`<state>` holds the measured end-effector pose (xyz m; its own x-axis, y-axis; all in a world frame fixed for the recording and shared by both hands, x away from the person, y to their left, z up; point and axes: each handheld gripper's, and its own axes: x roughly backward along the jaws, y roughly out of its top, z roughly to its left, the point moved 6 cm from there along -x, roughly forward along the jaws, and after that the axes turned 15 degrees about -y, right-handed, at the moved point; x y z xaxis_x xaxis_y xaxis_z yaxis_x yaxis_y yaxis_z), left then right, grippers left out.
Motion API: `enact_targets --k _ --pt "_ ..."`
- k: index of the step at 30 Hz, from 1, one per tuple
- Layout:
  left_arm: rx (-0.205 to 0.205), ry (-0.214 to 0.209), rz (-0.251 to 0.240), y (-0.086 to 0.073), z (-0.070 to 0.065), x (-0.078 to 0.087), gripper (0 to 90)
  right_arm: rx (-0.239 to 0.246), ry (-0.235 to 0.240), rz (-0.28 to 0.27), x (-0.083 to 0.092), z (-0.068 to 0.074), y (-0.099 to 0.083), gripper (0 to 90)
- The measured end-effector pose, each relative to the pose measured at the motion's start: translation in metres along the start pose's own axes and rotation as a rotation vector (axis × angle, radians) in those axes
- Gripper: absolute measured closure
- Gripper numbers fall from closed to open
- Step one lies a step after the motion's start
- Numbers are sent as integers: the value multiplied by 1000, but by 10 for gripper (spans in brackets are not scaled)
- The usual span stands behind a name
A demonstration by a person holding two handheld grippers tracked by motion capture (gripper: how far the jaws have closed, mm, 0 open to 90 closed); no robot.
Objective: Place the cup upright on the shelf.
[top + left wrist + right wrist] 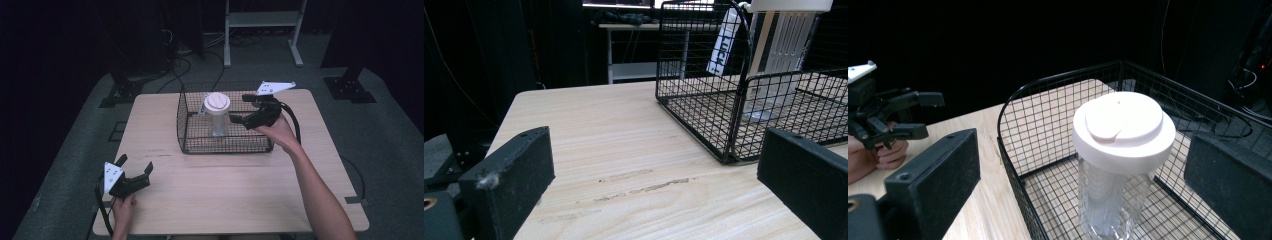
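- Centrally, toward the far edge of the light wooden desk point(240, 200), sits a black wire basket point(200, 145), open at the top, its mesh floor resting on the desk surface.
- Inside the basket stands a clear ribbed tumbler point(218, 122), upright, capped by a round white lid point(217, 101); it stands about midway between the basket's left and right walls.
- Behind the tumbler, a white tag point(202, 108) with dark lettering hangs by the basket's far left wall; in the left gripper view the lettering is too blurred to read.
- The right gripper point(239, 120) is held over the basket's right side, near the desk's far right corner, pointing left at the tumbler. Its jaws are spread apart with nothing between them; the tips lie just beside the tumbler, and whether they touch it cannot be told.
- From the right gripper view, the lidded tumbler stands in the gap between the two black jaws, ahead of them.
- The left gripper point(135, 165) rests low near the desk's near left corner, well apart from the basket, jaws wide apart and empty, held by the left hand point(123, 206).
- A few faint scuff marks point(644, 182) streak the wood between the left gripper and the basket.
- Beyond the desk's far edge, cables point(185, 60) and a white metal frame point(262, 30) stand on the grey floor.
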<state>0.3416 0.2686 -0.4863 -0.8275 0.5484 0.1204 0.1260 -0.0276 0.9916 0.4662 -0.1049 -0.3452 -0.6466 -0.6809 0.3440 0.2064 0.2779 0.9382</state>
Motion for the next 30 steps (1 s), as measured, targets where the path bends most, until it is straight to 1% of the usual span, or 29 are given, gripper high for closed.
enact_targets --k 3,6,9,13,14,17,22,25,30 --pt "0 1 1 0 0 0 9 -2 1 4 4 0 0 10" --pt "-2 1 1 0 0 0 9 4 -7 -9 10 1 1 10" --pt "-3 2 2 0 0 0 9 4 -6 -6 13 1 0 10" --pt "-3 1 2 0 0 0 9 10 -12 2 18 1 -6 10" --pt "-3 1 2 0 0 0 9 15 -11 13 21 1 -8 10" --pt "-5 2 3 0 0 0 9 15 -17 7 25 1 -10 10" --pt "-4 2 4 0 0 0 9 9 -18 6 31 1 -15 10" --pt "-5 3 3 0 0 0 9 7 -15 10 35 2 -22 10" --pt "-2 2 2 0 -1 -1 9 -6 -19 7 41 -1 -27 10"
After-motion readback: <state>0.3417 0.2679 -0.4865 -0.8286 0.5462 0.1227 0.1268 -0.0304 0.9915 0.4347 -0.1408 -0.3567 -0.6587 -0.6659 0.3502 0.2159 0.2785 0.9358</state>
